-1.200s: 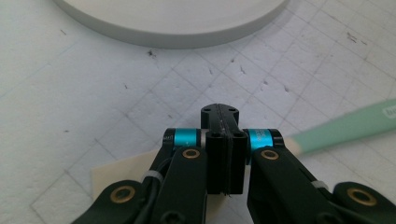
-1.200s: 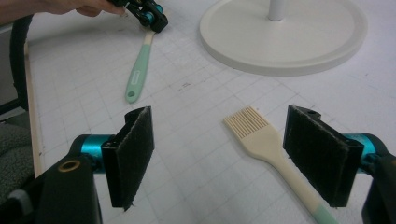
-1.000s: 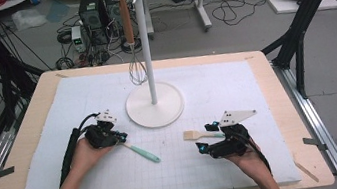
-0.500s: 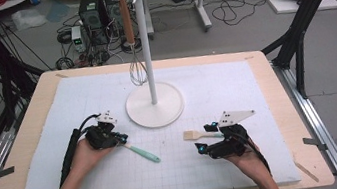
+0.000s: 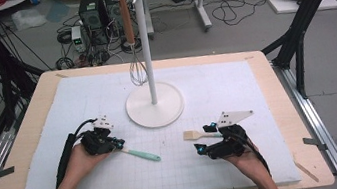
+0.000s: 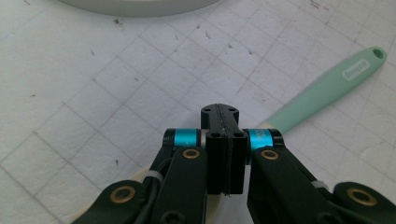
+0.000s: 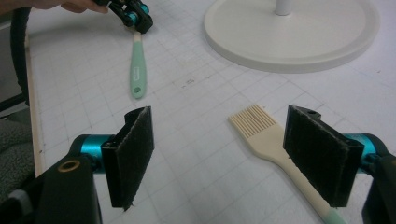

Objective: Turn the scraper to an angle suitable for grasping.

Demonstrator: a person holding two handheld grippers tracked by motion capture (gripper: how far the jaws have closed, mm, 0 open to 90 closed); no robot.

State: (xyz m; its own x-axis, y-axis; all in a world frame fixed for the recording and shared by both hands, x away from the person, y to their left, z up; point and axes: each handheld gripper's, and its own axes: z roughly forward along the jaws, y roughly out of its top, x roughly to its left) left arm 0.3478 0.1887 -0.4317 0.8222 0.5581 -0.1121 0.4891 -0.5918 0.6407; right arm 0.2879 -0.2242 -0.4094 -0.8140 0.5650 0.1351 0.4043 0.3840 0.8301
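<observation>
— Start on the left: the left tool (image 5: 113,144) has its jaws pressed flat together, right at the pale end of the mint-handled utensil (image 5: 141,154). The rest of that utensil lies flat on the white mat (image 5: 59,121), handle trailing toward the middle of the table (image 5: 23,116).

— Is it actually pinching it?

— I can't tell. In the left gripper view the closed jaws cover the spot where the handle (image 6: 327,88) runs under them. If they merely sit on top, a lift would leave it lying there, or drag it sideways.

— And the right side?

— The right tool (image 7: 224,154) stands spread, nothing between the pads. The pastry brush (image 7: 261,128) lies just inside one pad, bristles pointing toward the stand's round base (image 7: 289,42). Closing from there could catch it off-centre and swivel it.

— The high view adds anything?

— The whisk (image 5: 134,54) hanging on the stand (image 5: 144,37).
</observation>
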